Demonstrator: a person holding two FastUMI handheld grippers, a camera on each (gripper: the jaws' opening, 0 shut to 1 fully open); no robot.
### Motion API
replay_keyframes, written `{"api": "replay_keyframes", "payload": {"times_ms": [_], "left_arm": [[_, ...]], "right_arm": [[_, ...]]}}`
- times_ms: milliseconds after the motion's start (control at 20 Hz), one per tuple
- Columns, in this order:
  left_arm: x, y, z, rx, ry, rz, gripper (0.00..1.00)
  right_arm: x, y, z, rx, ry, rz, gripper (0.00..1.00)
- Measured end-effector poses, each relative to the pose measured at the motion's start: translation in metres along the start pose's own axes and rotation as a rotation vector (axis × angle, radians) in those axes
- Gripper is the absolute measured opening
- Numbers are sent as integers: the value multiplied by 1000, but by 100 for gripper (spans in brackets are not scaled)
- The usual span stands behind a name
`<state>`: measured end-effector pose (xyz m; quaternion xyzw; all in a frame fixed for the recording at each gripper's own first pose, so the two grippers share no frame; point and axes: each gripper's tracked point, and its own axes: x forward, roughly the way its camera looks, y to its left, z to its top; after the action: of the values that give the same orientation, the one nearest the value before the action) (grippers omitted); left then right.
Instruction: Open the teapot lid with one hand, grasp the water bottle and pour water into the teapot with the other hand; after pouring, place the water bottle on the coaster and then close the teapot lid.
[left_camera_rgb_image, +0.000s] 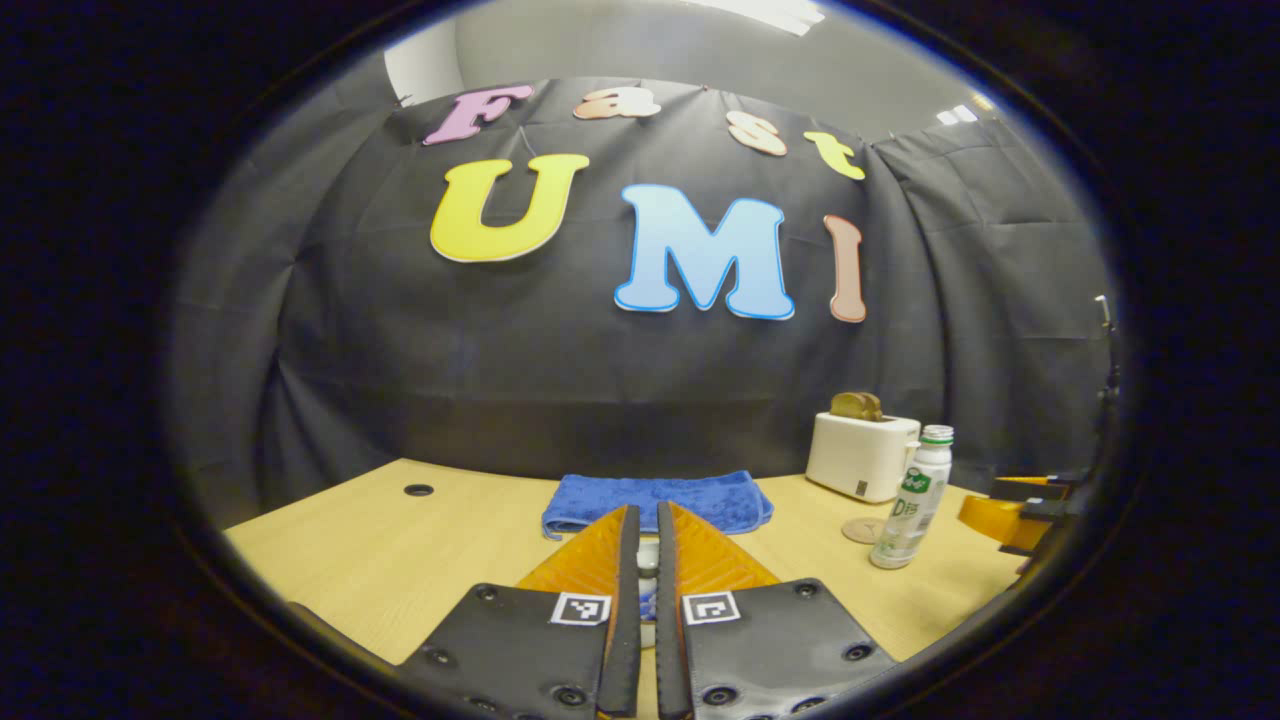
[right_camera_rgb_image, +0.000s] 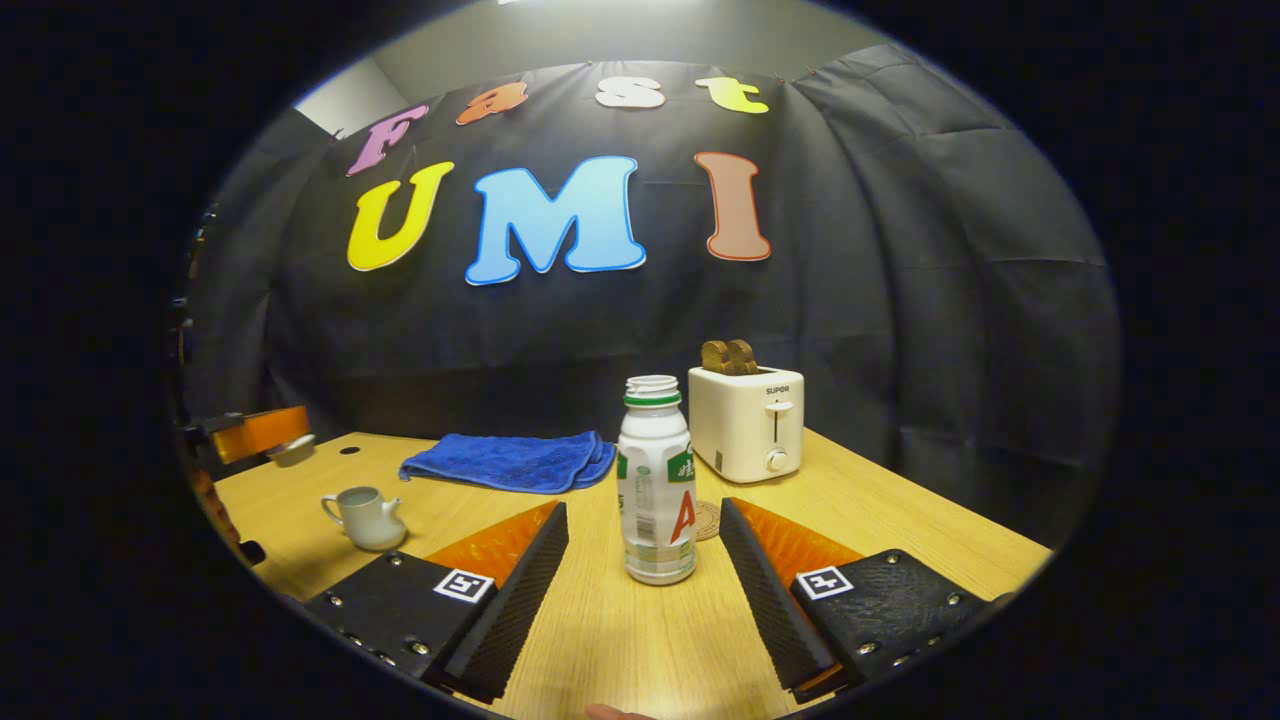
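My left gripper (left_camera_rgb_image: 647, 510) is shut on the white teapot lid (left_camera_rgb_image: 648, 578), of which a sliver shows between its fingers. In the right gripper view the left gripper (right_camera_rgb_image: 262, 436) hangs at the far left with the lid (right_camera_rgb_image: 293, 452) held above the table. The small white teapot (right_camera_rgb_image: 368, 517) stands below it, uncovered. The uncapped water bottle (right_camera_rgb_image: 655, 490) stands upright on the table between the fingers of my open right gripper (right_camera_rgb_image: 642, 508), which do not touch it. A round coaster (right_camera_rgb_image: 709, 520) lies just behind the bottle. The left gripper view has the bottle (left_camera_rgb_image: 912, 500) and coaster (left_camera_rgb_image: 862, 530) at the right.
A white toaster (right_camera_rgb_image: 746, 422) with bread in it stands behind the coaster. A folded blue cloth (right_camera_rgb_image: 510, 460) lies at the back of the wooden table (right_camera_rgb_image: 600, 640). A cable hole (left_camera_rgb_image: 419, 490) is in the tabletop at the left.
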<state>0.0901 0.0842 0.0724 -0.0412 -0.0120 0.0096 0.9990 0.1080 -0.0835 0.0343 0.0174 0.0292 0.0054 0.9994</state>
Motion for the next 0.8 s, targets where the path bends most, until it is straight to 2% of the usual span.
{"api": "replay_keyframes", "payload": {"times_ms": [150, 200, 400, 450, 500, 650, 700, 750, 800], "left_arm": [[-47, -11, -7, 7, 7, -35, 17], [-61, -17, -12, 4, 13, -48, 12], [-105, -47, -32, 2, 42, -120, 12], [-113, -53, -34, 3, 45, -136, 17], [-118, -61, -38, 7, 47, -149, 12], [-130, -74, -47, 16, 56, -182, 12], [-132, -75, -47, 8, 49, -186, 17], [-133, -73, -47, -2, 39, -180, 12], [-132, -69, -46, -18, 29, -174, 17]], "right_arm": [[27, -2, 0, -34, 6, -26, 95], [35, -3, 2, -50, 0, -35, 95], [61, 1, -5, -90, 18, -57, 94], [68, 0, -9, -97, 34, -61, 94], [73, 1, -13, -104, 46, -62, 94], [85, 0, -26, -111, 84, -69, 94], [87, 1, -31, -110, 99, -68, 94], [89, 0, -36, -117, 113, -68, 94], [90, -2, -38, -130, 120, -75, 94]]}}
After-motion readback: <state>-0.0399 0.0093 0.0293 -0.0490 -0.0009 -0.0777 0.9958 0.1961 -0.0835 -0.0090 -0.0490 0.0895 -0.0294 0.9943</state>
